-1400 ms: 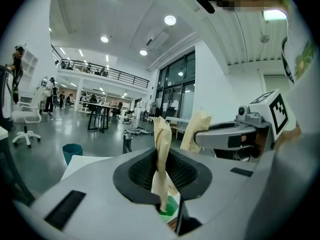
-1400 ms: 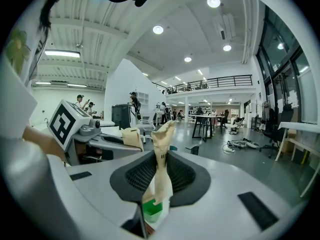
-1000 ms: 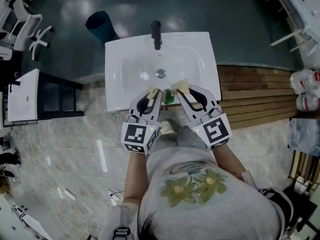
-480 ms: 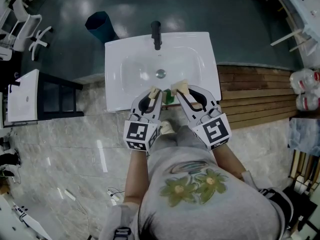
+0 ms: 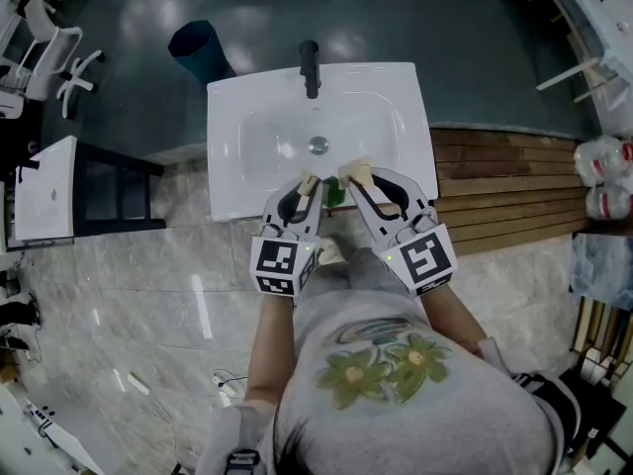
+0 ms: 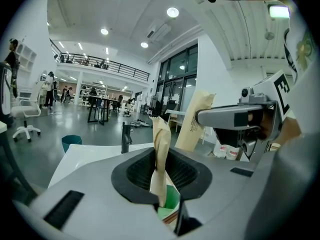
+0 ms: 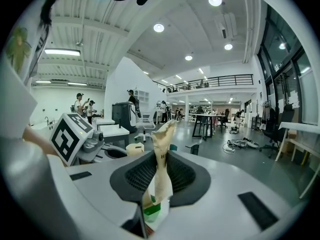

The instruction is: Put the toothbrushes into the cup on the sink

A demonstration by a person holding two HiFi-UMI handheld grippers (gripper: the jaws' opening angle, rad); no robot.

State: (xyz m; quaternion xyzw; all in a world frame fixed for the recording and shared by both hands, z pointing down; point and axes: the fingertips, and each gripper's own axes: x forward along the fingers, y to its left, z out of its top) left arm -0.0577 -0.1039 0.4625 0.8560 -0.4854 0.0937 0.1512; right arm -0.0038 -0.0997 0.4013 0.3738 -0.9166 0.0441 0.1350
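Drop-in over cup (image 5: 333,195), front rim of sink (image 5: 237,151).
Clamped narrow in left gripper (image 5: 306,188): paper-wrapped left toothbrush (image 6: 161,156); in right gripper (image 5: 354,178): right toothbrush (image 7: 161,171). Lower singly, upright; release only once tip sits inside cup.

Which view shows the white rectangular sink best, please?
Head view: the whole white sink with its black tap. The left gripper view catches only its corner; the right gripper view shows little, if any.

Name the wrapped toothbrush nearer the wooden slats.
The wrapped toothbrush in the right gripper, on the wooden slats' side of the green cup; the left gripper's is beyond the cup.
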